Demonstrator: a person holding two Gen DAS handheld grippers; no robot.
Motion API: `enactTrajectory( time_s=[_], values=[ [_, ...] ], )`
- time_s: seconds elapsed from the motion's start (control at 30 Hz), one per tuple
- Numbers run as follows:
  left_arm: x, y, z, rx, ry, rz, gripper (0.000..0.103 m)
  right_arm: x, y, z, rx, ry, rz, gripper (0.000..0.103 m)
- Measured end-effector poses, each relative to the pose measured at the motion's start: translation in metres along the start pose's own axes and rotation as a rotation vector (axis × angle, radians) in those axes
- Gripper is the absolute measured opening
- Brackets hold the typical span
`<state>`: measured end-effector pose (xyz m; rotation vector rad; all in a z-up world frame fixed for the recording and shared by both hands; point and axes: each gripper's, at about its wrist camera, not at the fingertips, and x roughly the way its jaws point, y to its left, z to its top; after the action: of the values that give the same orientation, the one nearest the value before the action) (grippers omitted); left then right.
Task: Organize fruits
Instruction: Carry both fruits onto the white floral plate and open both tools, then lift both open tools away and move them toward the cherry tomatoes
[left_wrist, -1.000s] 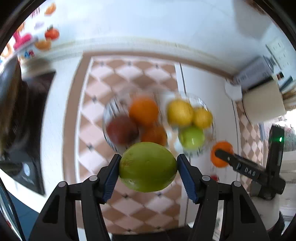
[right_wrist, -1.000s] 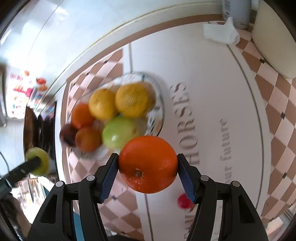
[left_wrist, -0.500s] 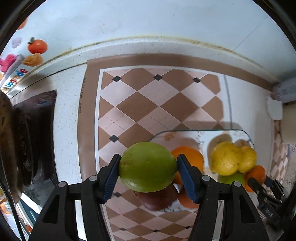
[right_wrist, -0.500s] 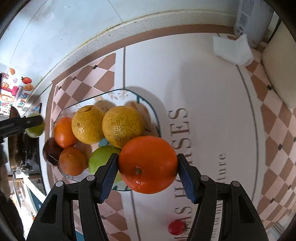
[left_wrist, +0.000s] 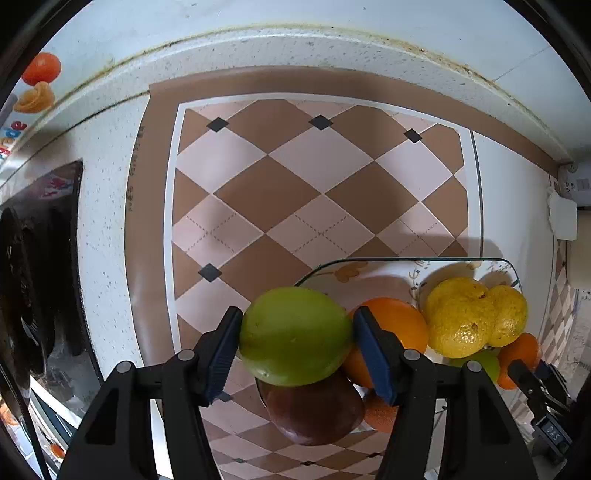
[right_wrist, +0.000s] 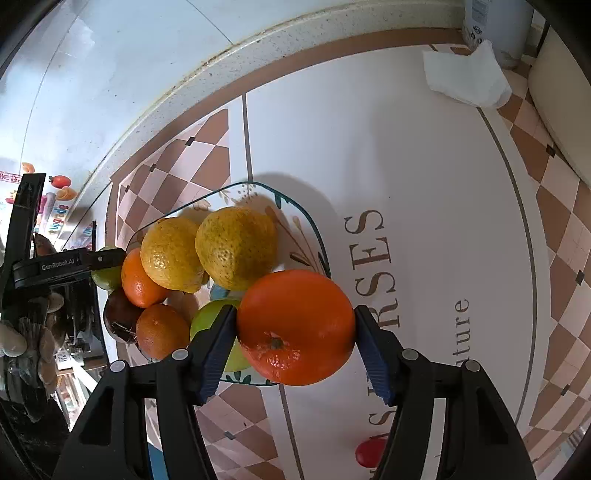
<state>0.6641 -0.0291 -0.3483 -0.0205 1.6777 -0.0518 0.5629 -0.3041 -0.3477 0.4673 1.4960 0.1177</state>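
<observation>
My left gripper (left_wrist: 295, 338) is shut on a green fruit (left_wrist: 295, 335), held above the left edge of a glass plate (left_wrist: 388, 263). The plate holds two yellow citrus fruits (left_wrist: 458, 317), an orange (left_wrist: 397, 325), a dark red fruit (left_wrist: 316, 413) and others. My right gripper (right_wrist: 295, 328) is shut on a big orange (right_wrist: 295, 326), held over the plate's right front corner (right_wrist: 317, 240). In the right wrist view the plate carries two yellow fruits (right_wrist: 236, 247), two oranges (right_wrist: 138, 277), a green apple (right_wrist: 210, 314) and a dark fruit (right_wrist: 114, 314). The left gripper (right_wrist: 99, 258) shows at the plate's far left.
The plate sits on a checkered mat (left_wrist: 295, 177) on a white counter against a wall. A black stove (left_wrist: 33, 266) lies to the left. A crumpled tissue (right_wrist: 465, 74) and a carton (right_wrist: 491, 22) are at the back right. A small red object (right_wrist: 367, 452) lies near the front.
Both grippers have moved closer to the plate with their fruit. The left gripper came down lower and the plate now sits just beyond both held fruits.
</observation>
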Motion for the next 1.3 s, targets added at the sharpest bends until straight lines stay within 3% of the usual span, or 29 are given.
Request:
enactTrajectory(
  time_s=[0.03, 0.07, 0.2, 0.37, 0.7, 1.0, 1.3],
  values=[
    [0.000, 0.001, -0.001, -0.004, 0.000, -0.006, 0.060, 0.000, 0.000, 0.000, 0.007, 0.005, 0.006, 0.082],
    [-0.002, 0.002, -0.002, -0.005, -0.002, -0.009, 0.063, 0.000, -0.001, 0.000, 0.013, 0.006, 0.011, 0.085],
    [-0.013, 0.004, -0.004, 0.003, -0.022, -0.012, 0.085, -0.003, 0.000, -0.001, 0.010, 0.000, 0.004, 0.085],
    [-0.026, 0.005, -0.017, 0.007, -0.051, -0.001, 0.085, -0.009, 0.003, -0.007, -0.002, -0.015, -0.044, 0.091],
    [-0.083, -0.002, -0.087, 0.002, -0.262, 0.058, 0.085, -0.052, 0.031, -0.039, -0.120, -0.132, -0.196, 0.092],
    [-0.102, -0.018, -0.157, 0.027, -0.357, 0.044, 0.085, -0.092, 0.064, -0.088, -0.207, -0.211, -0.217, 0.092],
    [-0.128, -0.026, -0.217, 0.030, -0.458, 0.048, 0.085, -0.127, 0.067, -0.130, -0.207, -0.262, -0.210, 0.092]
  ],
)
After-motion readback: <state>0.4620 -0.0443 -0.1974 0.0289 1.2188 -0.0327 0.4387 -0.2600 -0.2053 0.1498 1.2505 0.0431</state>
